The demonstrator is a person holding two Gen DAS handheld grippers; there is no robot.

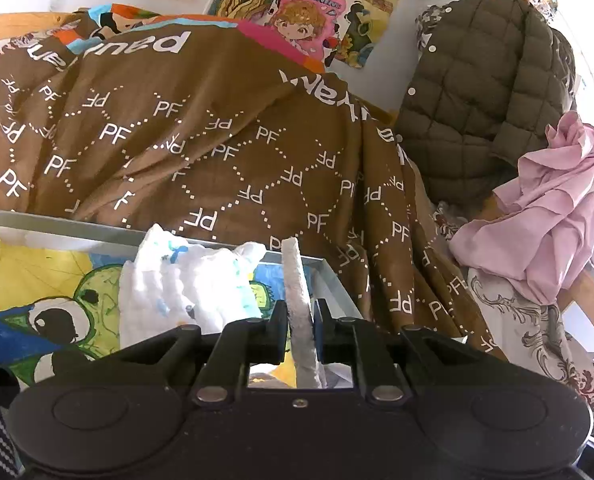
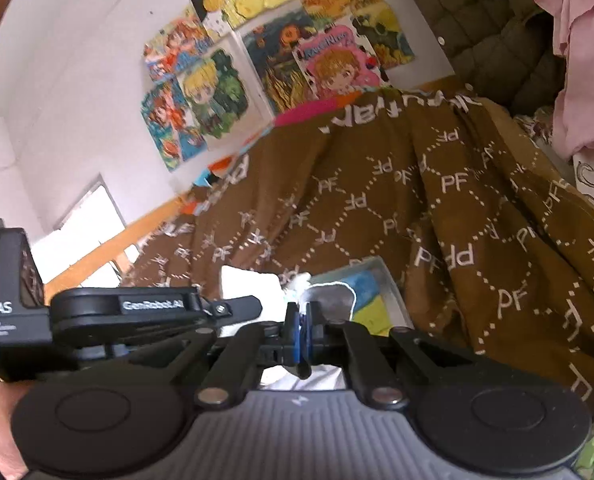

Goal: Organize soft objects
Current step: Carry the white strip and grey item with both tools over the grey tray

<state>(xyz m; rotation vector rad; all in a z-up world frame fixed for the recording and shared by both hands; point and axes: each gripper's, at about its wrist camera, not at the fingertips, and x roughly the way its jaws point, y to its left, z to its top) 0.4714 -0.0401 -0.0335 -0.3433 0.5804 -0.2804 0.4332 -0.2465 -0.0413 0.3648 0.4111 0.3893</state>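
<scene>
My left gripper (image 1: 300, 316) is shut on the edge of a white towel (image 1: 297, 296) that stands up between its pads. A crumpled white cloth with blue marks (image 1: 177, 292) lies just left of it, inside a grey tray (image 1: 329, 280) lined with a cartoon picture. My right gripper (image 2: 301, 322) is shut, its blue pads pressed together with a thin dark strip between them; what that strip is cannot be told. The other gripper (image 2: 137, 312) shows at the left of the right wrist view, and the tray (image 2: 393, 292) lies ahead.
A brown blanket printed with "PF" (image 1: 217, 140) covers the bed behind the tray. A green quilted jacket (image 1: 485, 92) and a pink garment (image 1: 557, 208) hang at the right over a floral sheet (image 1: 537, 340). Cartoon posters (image 2: 217, 88) cover the wall.
</scene>
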